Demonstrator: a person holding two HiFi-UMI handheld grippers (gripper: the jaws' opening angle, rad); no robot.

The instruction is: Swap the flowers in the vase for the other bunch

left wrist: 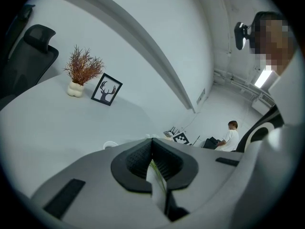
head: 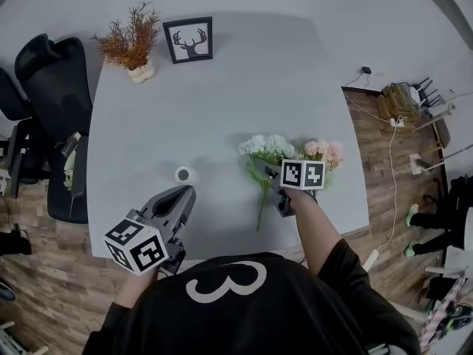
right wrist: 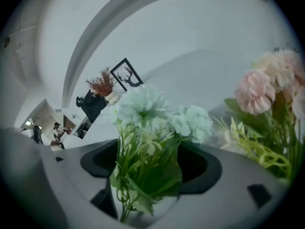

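While the right gripper [right wrist: 151,160] holds its jaws wide apart around the white bunch [head: 267,146], the pads do not press the stems. That bunch lies flat on the table [head: 222,87], flower heads at the far end, with the pink bunch [head: 325,152] just right of it. The small white vase [head: 183,174] stands left of both. The left gripper [head: 183,194] points at it from the near side, jaws closed to a thin slit
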